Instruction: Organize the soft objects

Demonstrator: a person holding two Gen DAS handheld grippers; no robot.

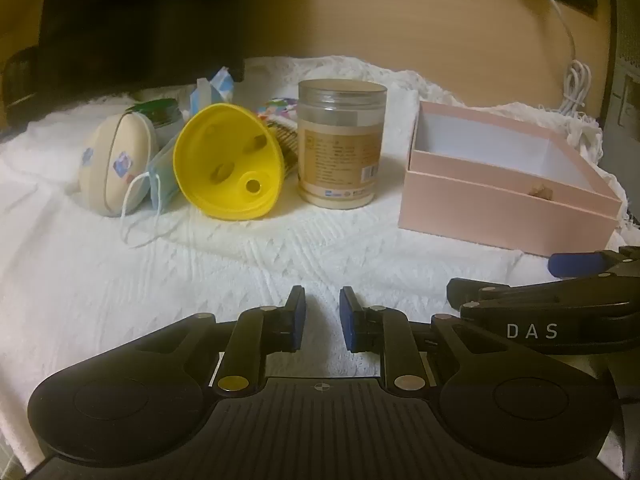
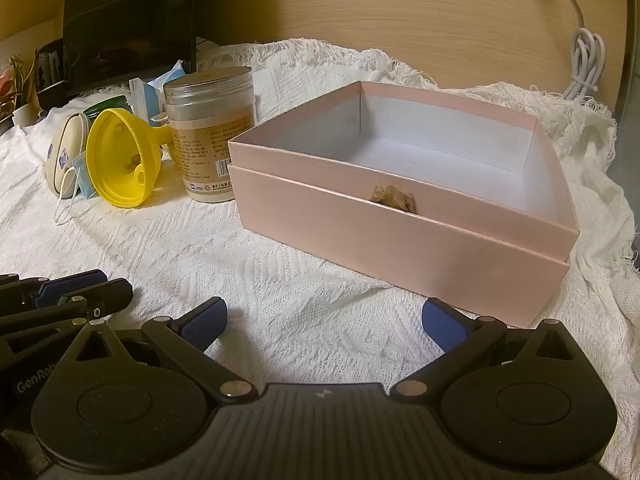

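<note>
At the far left of the white knitted cloth [image 1: 120, 300] the clutter sat untouched: a cream oval pouch [image 1: 116, 164] leaned against a blue face mask [image 1: 162, 178] whose ear loops trailed onto the cloth, with a yellow funnel [image 1: 228, 164] tipped on its side just beside them and a lidded plastic jar [image 1: 340, 144] standing upright next to that. Behind these, some blue-and-white packets [image 1: 212, 90] and a dark-lidded jar [image 1: 160, 114] were only partly visible. Further right the pink box [image 2: 400, 216] stood open, its white interior bare as far as could be seen; a small tan scrap [image 2: 394, 197] showed at the near wall, and whether it lay inside or was caught at the rim could not be told. The left gripper [image 1: 322, 322] hovered low over the cloth, its jaws drawn narrow with nothing between them, and the right gripper [image 2: 324, 324] beside it stood spread wide and equally empty, pointing toward the box. Judging by this, the sorting had barely started: the mask and pouch, the likely soft items, were yet to be carried to the box.
</note>
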